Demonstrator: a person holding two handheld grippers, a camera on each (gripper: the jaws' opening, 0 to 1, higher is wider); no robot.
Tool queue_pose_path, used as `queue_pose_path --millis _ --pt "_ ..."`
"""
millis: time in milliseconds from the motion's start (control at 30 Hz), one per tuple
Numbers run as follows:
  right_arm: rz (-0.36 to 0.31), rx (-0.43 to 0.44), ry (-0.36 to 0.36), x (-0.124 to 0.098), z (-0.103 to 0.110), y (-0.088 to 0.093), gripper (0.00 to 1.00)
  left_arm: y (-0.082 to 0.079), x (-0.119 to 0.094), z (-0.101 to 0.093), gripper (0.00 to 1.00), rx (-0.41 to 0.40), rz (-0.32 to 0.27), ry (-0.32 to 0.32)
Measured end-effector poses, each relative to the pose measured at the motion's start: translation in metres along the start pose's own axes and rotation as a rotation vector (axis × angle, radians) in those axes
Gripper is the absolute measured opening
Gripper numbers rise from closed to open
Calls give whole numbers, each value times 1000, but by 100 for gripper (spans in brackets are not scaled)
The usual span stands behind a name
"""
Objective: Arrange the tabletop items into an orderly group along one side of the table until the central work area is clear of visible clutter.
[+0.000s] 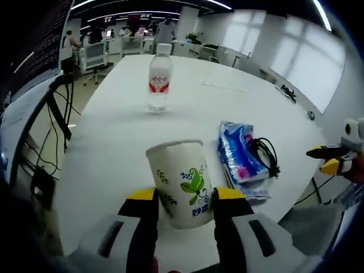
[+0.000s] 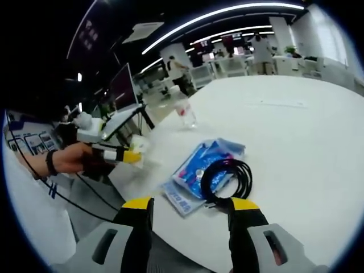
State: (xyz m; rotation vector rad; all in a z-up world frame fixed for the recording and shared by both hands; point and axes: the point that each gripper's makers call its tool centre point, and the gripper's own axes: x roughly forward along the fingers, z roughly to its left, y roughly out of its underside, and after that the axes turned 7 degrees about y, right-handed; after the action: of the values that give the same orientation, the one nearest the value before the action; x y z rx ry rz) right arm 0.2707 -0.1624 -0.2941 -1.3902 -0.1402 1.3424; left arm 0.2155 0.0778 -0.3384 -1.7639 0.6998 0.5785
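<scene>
Gripping leaf-printed paper cup (image 1: 181, 185), lettering unreadable.

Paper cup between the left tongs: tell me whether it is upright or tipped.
Upright. The white paper cup with green leaf print stands on the white table, open rim on top, between the left tongs.

Claw (image 1: 185, 202): black fingers, yellow tips; black wristband (image 2: 52, 162).

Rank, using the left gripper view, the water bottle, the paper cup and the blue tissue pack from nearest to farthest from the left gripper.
1. Paper cup: between the jaws of the left gripper, at the table's near edge.
2. Blue tissue pack: to the right of the cup in this view, with a coiled black cable on it.
3. Water bottle: upright, farther up the table.
</scene>
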Motion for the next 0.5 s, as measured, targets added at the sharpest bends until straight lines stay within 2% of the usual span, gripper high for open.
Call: queue_pose_path --millis 200,300,400,500 --pt "5 1 -4 3 5 0 53 -3 0 -8 37 115 33 23" --pt "2 -3 -8 8 6 -6 53 -5 -4 -21 37 157 38 40" --pt "-6 -2 -12 12 7 -11 53 -8 -6 -37 37 280 65 72" --pt "-6 -14 -23 16 15 -13 53 -7 -5 -44 37 336 73 104"
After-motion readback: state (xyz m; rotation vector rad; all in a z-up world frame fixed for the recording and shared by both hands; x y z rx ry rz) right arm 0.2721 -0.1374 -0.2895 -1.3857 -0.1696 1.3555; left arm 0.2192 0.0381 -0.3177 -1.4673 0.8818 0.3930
